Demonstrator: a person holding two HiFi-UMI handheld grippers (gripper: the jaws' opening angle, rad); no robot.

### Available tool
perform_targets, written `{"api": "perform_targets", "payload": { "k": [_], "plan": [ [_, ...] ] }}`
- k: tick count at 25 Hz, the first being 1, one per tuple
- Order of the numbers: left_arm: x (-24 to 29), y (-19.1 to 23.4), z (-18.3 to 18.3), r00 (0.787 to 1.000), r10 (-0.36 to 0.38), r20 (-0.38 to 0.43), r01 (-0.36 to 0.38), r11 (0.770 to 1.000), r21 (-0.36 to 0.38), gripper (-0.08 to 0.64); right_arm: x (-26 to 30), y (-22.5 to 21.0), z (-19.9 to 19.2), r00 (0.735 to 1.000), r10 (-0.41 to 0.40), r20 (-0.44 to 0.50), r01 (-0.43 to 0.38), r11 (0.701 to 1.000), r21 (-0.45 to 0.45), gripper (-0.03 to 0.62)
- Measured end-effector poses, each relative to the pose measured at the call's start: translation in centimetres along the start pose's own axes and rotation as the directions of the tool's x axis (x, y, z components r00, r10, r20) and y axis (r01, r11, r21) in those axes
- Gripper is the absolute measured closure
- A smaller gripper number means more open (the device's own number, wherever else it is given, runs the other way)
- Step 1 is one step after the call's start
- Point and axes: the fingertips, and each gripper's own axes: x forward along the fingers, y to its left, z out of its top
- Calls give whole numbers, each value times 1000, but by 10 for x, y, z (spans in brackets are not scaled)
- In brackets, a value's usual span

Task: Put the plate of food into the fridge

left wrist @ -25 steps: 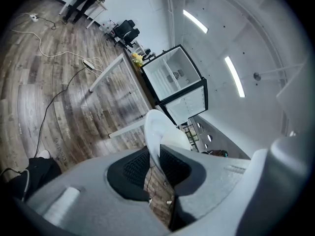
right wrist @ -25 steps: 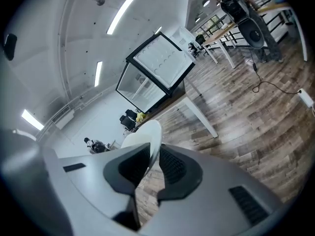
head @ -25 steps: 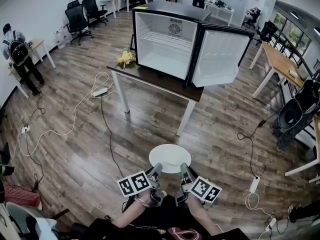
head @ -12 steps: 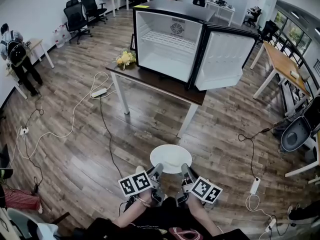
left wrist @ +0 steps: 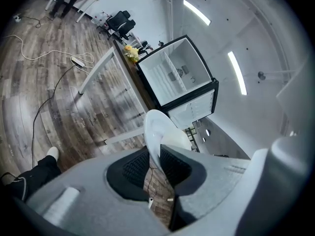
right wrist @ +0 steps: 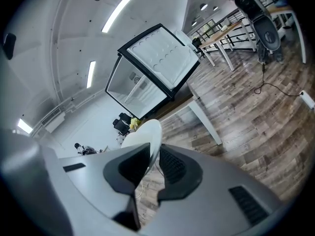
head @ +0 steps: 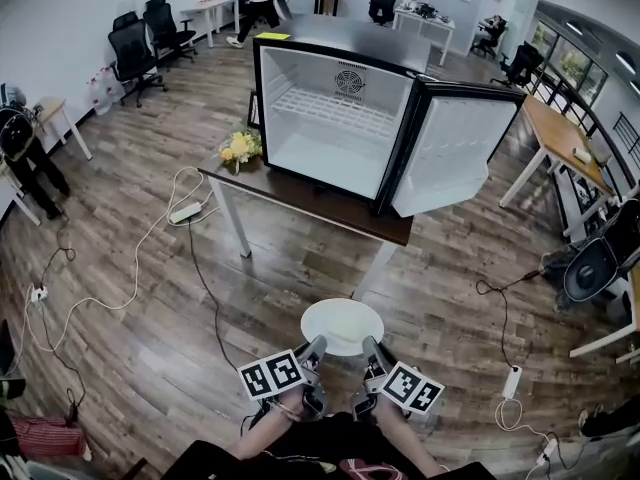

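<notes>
A white plate (head: 342,326) hangs level over the wood floor in front of me, and I can make out no food on it. My left gripper (head: 314,349) is shut on the plate's near left rim and my right gripper (head: 371,350) on its near right rim. The left gripper view shows the plate (left wrist: 156,132) edge-on, pinched between the dark pads (left wrist: 133,167). It is pinched the same way in the right gripper view, plate (right wrist: 143,133) between pads (right wrist: 170,165). Ahead, the small fridge (head: 335,118) stands on a dark table (head: 300,196), its door (head: 455,153) swung open to the right and its white inside bare.
A yellow flower bunch (head: 240,148) sits on the table's left end. White and black cables with a power strip (head: 185,211) trail across the floor at left. Another power strip (head: 511,382) lies at right. Office chairs (head: 130,48) and desks (head: 560,138) line the room's edges.
The fridge and table have grown larger and nearer in the head view as I carried the plate towards them. Both grippers keep their hold on the plate.
</notes>
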Motion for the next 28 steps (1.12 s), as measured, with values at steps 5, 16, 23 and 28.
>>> {"api": "perform_targets", "payload": {
  "k": [5, 16, 23, 28],
  "plan": [
    [22, 8, 39, 1000, -10, -26, 11, 1000, 16, 489, 38, 10, 12, 1000, -16, 23, 15, 1000, 17, 525],
    [42, 23, 103, 996, -22, -81, 27, 998, 64, 491, 95, 34, 18, 996, -46, 76, 41, 997, 64, 523],
    [40, 37, 127, 994, -32, -102, 39, 997, 66, 491, 115, 50, 11, 994, -60, 94, 53, 996, 73, 523],
    [40, 39, 132, 992, -40, -119, 48, 997, 67, 491, 117, 53, 10, 992, -79, 103, 71, 994, 78, 523]
  ]
}}
